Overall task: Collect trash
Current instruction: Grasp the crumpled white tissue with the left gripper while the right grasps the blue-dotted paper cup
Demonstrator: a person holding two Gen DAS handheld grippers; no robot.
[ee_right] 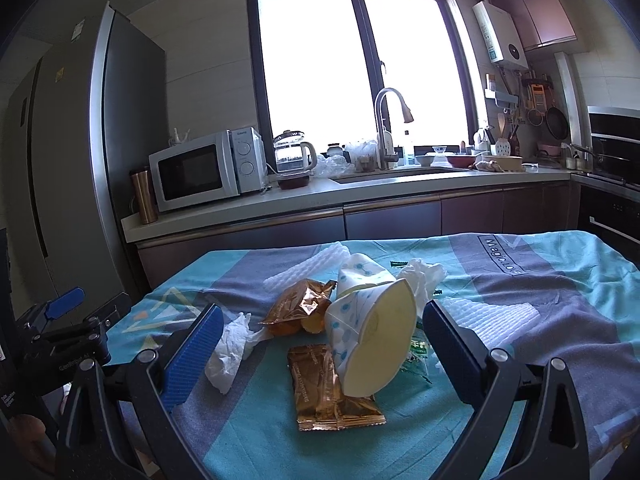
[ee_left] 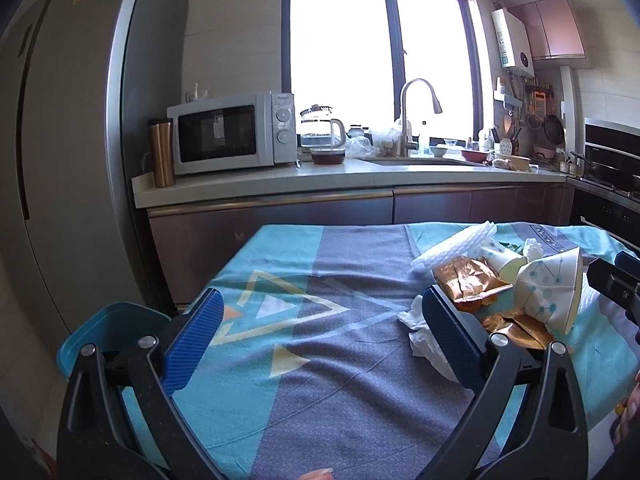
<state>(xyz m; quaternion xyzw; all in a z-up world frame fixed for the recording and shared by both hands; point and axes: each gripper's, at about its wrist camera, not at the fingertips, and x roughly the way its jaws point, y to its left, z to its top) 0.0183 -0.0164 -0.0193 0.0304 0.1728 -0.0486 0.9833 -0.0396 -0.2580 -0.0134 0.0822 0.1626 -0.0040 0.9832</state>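
Observation:
A heap of trash lies on the teal and grey tablecloth (ee_right: pixel 540 320). In the right wrist view a crushed paper cup (ee_right: pixel 372 336) with blue dots lies between the blue pads of my right gripper (ee_right: pixel 322 350), which is open. A flat gold wrapper (ee_right: pixel 332 392) lies under the cup, another gold wrapper (ee_right: pixel 300 306) behind it, and a crumpled tissue (ee_right: pixel 232 348) to the left. My left gripper (ee_left: pixel 320 342) is open over bare cloth, with the cup (ee_left: pixel 550 290), gold wrappers (ee_left: pixel 468 282) and tissue (ee_left: pixel 428 340) at its right finger.
A blue bin (ee_left: pixel 116 332) stands below the table's left edge. White foam sheets (ee_right: pixel 304 270) and a second cup (ee_right: pixel 360 270) lie behind the heap. Beyond the table run a counter (ee_right: pixel 320 196) with a microwave (ee_right: pixel 204 168), kettle and sink, and a fridge (ee_left: pixel 60 140) at left.

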